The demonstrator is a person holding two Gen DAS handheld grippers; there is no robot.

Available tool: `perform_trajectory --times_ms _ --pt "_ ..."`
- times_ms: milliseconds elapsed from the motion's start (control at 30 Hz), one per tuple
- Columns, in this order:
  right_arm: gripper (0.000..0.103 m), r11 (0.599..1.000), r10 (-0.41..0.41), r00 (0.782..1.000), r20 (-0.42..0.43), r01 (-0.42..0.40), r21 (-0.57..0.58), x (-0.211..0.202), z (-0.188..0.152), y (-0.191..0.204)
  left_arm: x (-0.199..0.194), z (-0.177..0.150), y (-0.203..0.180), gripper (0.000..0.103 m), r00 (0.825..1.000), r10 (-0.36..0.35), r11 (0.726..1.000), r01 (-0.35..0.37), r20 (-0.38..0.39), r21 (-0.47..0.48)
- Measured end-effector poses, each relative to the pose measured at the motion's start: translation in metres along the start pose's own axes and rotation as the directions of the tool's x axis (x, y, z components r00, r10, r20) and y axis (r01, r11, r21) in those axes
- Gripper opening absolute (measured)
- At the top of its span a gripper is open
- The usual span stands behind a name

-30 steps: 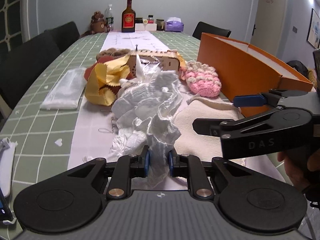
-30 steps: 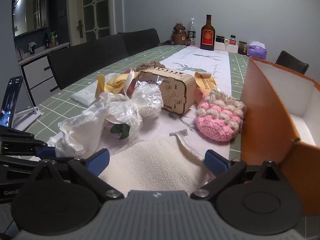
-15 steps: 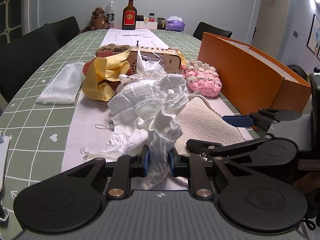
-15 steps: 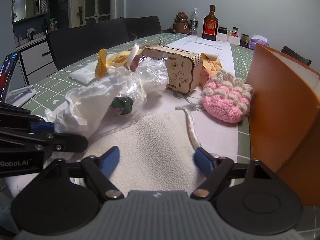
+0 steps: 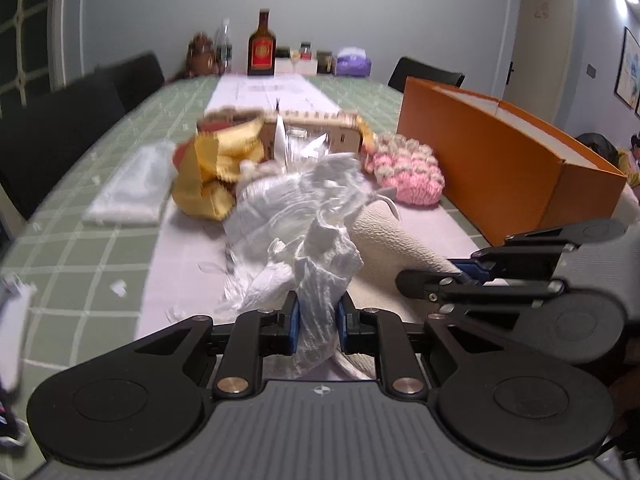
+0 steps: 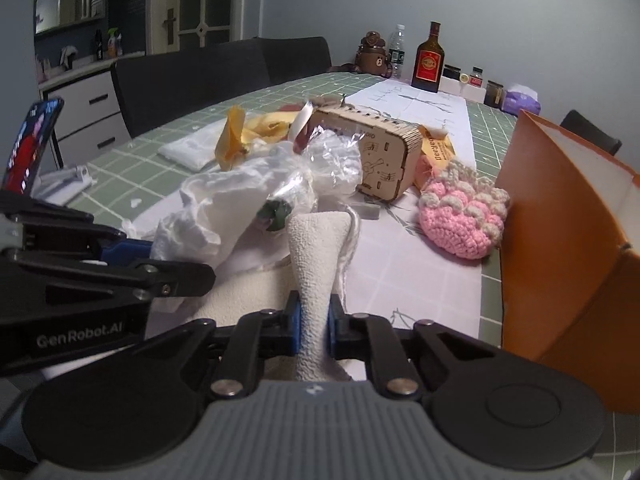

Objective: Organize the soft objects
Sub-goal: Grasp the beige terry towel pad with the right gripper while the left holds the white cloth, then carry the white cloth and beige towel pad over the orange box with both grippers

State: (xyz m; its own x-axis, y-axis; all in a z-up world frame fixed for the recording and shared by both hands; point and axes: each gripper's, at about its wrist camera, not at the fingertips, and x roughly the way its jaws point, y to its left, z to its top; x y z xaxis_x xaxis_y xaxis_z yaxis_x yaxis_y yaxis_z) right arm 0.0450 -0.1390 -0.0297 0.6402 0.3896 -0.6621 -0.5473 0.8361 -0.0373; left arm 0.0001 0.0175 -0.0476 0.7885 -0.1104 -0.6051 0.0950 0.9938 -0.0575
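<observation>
1. "GenRobot.AI" stood in pale letters on the black side arm of the left gripper, seen from the right wrist view.
2. "RADIO" was cut into the top front edge of the light plywood box, mirrored and partly hidden; small guitar and music-note marks sat below it on the same face.
3. Dark print ran down the yellow paper tag beside the box, too tilted to read with certainty.
4. The red label on the brown glass bottle carried print too small to read.
5. The lit phone screen on its stand showed no legible words.
</observation>
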Motion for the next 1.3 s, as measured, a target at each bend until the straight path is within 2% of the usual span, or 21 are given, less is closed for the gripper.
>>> perform_trajectory --times_ms 267,533,667,867,1067,1300 --pt "0.01 1.0 -0.008 0.993 0.121 0.009 -0.015 -0.051 0.023 -0.004 -0.039 0.021 0.002 0.016 0.996 -0.033 0.999 0.035 0.082 -0.019" --pt "0.011 1.0 0.005 0.982 0.188 -0.005 -0.004 -0.079 0.046 -0.02 -0.057 0.052 -0.007 0.016 0.988 -0.048 0.999 0.045 0.144 0.023" --pt "0.011 1.0 -0.023 0.978 0.206 0.023 0.001 -0.088 0.058 -0.034 -0.054 0.068 -0.015 0.016 0.984 -0.114 0.993 0.114 0.135 0.01" --pt "0.011 0.998 -0.066 0.978 0.196 0.064 0.017 -0.105 0.079 -0.066 -0.045 0.101 -0.043 0.016 0.978 -0.16 0.987 0.159 0.135 0.021" --pt "0.011 0.988 -0.15 0.969 0.197 0.152 0.006 -0.116 0.101 -0.104 -0.031 0.141 -0.065 0.016 0.968 -0.218 0.975 0.223 0.124 -0.02" --pt "0.011 0.977 -0.209 0.97 0.123 0.201 0.074 -0.112 0.114 -0.164 0.012 0.185 -0.084 0.016 0.939 -0.342 0.926 0.342 0.028 -0.161"
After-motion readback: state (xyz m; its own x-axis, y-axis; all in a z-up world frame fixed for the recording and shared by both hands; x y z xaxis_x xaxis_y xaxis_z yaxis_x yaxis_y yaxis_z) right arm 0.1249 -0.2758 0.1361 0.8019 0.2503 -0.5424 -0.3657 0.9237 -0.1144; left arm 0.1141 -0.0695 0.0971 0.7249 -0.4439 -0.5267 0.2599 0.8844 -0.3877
